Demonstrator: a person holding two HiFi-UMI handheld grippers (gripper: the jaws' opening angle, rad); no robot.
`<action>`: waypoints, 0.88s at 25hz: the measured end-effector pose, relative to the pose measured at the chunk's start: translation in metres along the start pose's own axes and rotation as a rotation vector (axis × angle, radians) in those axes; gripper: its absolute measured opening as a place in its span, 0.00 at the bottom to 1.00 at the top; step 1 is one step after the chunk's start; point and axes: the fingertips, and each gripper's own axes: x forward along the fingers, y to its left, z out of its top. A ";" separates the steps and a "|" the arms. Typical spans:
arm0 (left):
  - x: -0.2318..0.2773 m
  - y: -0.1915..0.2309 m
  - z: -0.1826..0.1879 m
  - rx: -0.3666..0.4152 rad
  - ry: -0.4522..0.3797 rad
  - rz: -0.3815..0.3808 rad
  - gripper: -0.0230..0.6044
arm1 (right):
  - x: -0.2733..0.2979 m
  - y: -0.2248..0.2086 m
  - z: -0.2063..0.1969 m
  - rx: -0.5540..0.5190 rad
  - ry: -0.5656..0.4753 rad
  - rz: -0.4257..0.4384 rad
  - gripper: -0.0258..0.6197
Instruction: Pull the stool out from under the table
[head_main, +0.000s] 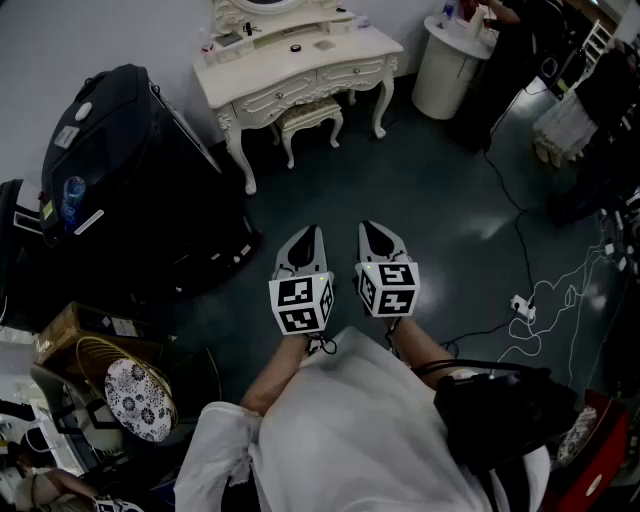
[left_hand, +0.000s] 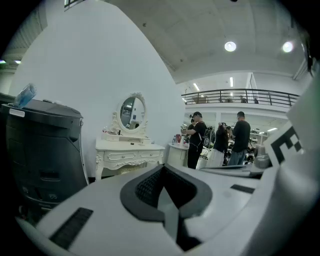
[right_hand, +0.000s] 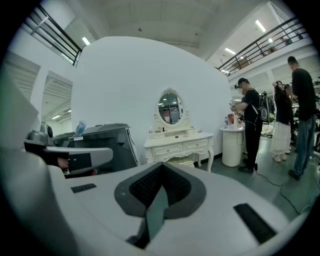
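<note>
1. Left gripper (head_main: 306, 243) and right gripper (head_main: 377, 236): jaws fully closed, empty.
2. Stool (head_main: 311, 117) sits under table (head_main: 300, 62), straight ahead, well apart; left gripper lines up nearer.
3. Stool's long axis parallels table front.

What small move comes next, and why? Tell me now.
Probably step forward, carrying the left claw and right claw, both shut and empty, toward the stool: it sits tucked under the white table, far across the floor.
</note>
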 end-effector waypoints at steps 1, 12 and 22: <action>0.000 0.001 0.000 0.000 0.000 -0.001 0.05 | 0.001 0.002 0.000 -0.001 0.001 0.000 0.04; 0.005 0.026 0.008 0.008 -0.004 -0.023 0.05 | 0.018 0.019 0.005 0.019 -0.010 -0.004 0.04; 0.007 0.058 0.001 0.025 0.026 -0.065 0.05 | 0.033 0.029 -0.004 0.042 0.016 -0.060 0.04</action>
